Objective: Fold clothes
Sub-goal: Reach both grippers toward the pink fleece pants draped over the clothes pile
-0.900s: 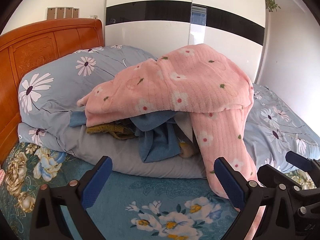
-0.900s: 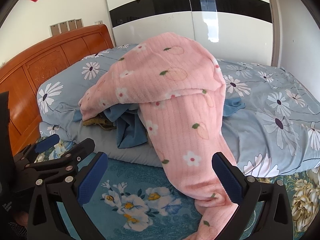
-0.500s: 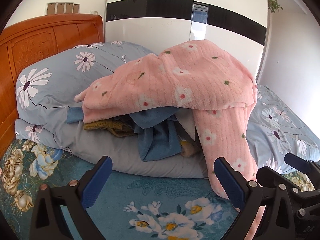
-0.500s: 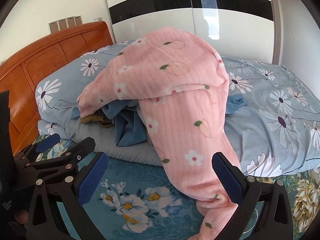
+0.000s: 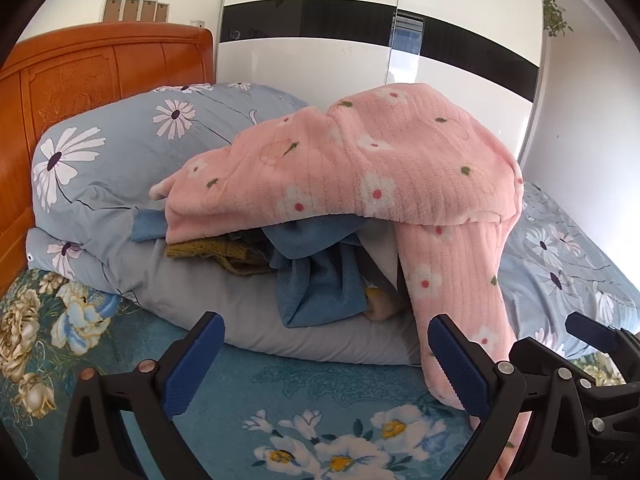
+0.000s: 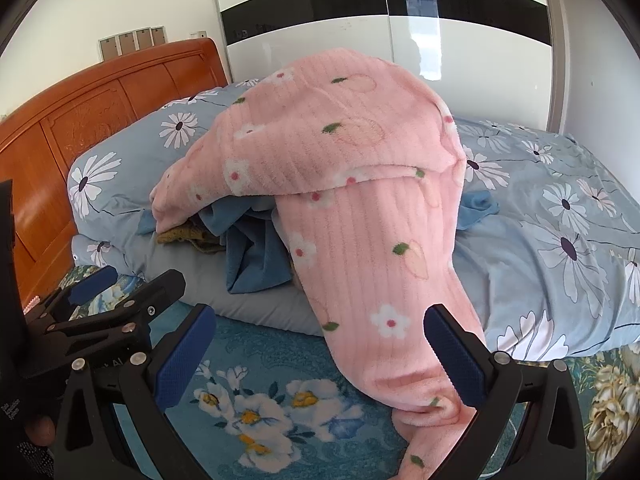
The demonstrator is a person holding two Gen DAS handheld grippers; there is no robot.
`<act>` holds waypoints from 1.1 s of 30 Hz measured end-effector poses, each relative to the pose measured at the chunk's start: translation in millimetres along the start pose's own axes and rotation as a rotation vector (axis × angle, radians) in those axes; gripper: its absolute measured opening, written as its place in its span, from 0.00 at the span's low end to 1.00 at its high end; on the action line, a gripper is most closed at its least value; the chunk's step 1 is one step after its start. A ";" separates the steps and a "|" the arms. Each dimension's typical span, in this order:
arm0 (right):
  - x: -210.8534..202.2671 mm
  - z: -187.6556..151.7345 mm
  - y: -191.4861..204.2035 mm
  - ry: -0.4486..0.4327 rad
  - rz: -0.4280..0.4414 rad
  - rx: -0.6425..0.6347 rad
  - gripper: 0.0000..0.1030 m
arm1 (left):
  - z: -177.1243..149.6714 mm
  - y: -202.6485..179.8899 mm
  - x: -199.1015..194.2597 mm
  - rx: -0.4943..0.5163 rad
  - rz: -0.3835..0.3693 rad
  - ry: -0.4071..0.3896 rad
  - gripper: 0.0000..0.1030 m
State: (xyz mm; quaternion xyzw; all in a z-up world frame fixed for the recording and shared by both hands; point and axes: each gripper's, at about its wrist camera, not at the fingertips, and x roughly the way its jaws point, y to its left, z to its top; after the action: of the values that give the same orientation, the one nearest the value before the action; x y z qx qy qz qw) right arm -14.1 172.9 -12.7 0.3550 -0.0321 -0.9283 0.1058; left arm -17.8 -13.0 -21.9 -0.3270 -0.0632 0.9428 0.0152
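A pink fleece garment with flower print (image 5: 372, 176) lies draped over a heap of clothes on the folded quilt; one leg hangs down to the bed sheet (image 6: 384, 312). Under it lie a blue garment (image 5: 320, 280) and a mustard knit piece (image 5: 216, 254). My left gripper (image 5: 324, 364) is open and empty, low over the sheet in front of the heap. My right gripper (image 6: 320, 356) is open and empty, its jaws either side of the hanging pink leg without touching it. The left gripper shows in the right wrist view (image 6: 116, 300).
A blue daisy-print quilt (image 6: 560, 240) is piled along the bed, with a grey pillow (image 5: 200, 304) below. An orange wooden headboard (image 5: 80, 76) stands at the left. A white and black wardrobe (image 5: 360, 40) is behind. The teal floral sheet (image 5: 280, 400) lies under both grippers.
Both grippers have crept a little closer to the clothes heap and the view has shifted slightly. Both stay open. The clothes have not moved.
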 end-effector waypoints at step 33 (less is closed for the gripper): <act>26.2 6.9 -13.1 0.019 -0.008 0.029 1.00 | -0.2 9.2 28.3 -0.012 -0.035 0.060 1.00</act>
State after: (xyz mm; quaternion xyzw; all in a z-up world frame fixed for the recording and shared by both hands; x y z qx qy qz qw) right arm -40.0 179.9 -26.4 0.3656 -0.0431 -0.9247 0.0975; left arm -39.7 -20.1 -40.7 -0.3539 -0.0739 0.9318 0.0317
